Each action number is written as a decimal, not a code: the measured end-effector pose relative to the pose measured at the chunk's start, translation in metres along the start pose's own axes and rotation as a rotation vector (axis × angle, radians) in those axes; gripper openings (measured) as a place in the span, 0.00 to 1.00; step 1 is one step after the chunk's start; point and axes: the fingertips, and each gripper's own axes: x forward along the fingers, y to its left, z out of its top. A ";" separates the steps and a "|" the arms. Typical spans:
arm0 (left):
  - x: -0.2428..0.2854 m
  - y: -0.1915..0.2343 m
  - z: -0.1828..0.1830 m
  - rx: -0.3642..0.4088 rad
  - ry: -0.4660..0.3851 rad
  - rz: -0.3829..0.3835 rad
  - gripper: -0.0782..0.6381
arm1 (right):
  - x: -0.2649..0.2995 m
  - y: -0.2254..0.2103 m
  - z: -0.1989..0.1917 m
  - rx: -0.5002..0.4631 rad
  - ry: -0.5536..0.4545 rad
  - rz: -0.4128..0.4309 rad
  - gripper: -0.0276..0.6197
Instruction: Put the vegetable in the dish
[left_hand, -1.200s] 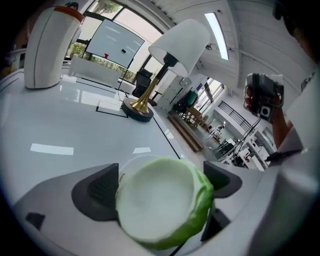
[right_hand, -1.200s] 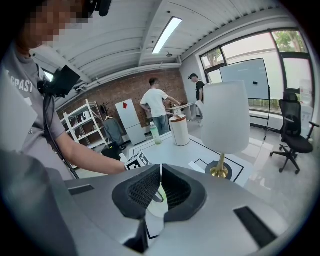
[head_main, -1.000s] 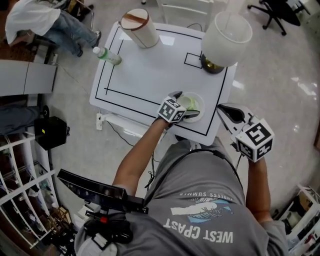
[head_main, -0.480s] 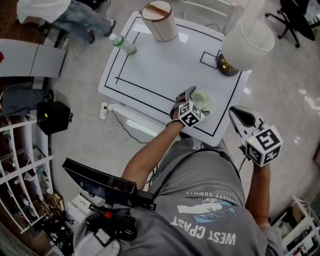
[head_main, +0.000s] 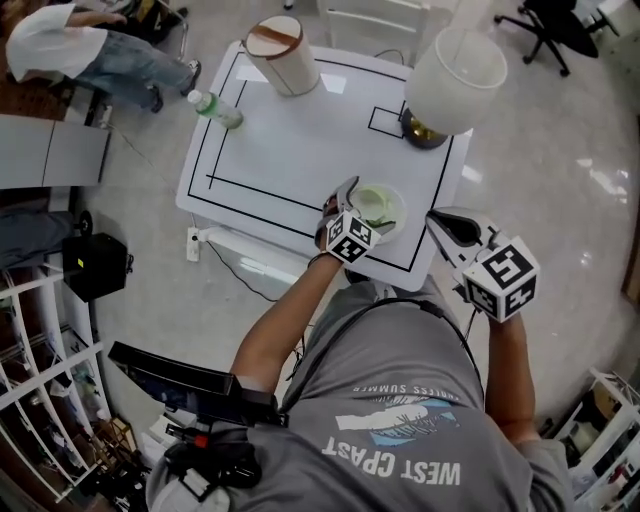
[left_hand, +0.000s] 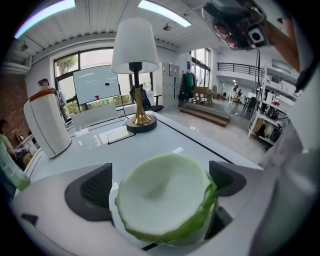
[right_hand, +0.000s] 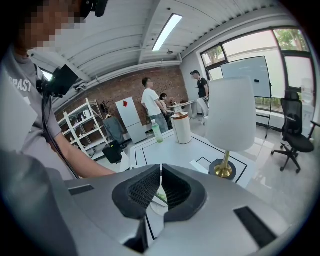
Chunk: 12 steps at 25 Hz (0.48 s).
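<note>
Sitting in dish (head_main: 403, 210), veg (left_hand: 165, 197) lies dead ahead between wide-spread L tongs (left_hand: 161, 174); R tongs (right_hand: 161, 187) closed, empty, farther off

1 bench (head_main: 300, 140). On it: 1 lamp (head_main: 455, 65), 1 bottle (head_main: 214, 109), 1 white canister (head_main: 282, 55), 1 dish (head_main: 401, 203), 1 vegetable piece (head_main: 374, 203). 2 grippers: left gripper (left_hand: 162, 185), right gripper (head_main: 440, 220). 1 office chair (head_main: 545, 25). Bystanders: 1 seated person (head_main: 70, 45) in head view, 2 standing people (right_hand: 150, 100) in right gripper view.
</note>
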 end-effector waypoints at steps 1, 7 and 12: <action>-0.002 0.001 0.000 -0.011 -0.007 -0.005 0.93 | 0.000 0.001 0.000 0.000 0.000 0.000 0.06; -0.013 0.005 -0.007 -0.055 -0.016 -0.032 0.93 | 0.002 0.005 -0.002 0.004 -0.001 -0.003 0.06; -0.012 -0.004 -0.014 0.051 0.039 -0.070 0.93 | 0.007 0.012 -0.004 0.005 0.002 0.003 0.06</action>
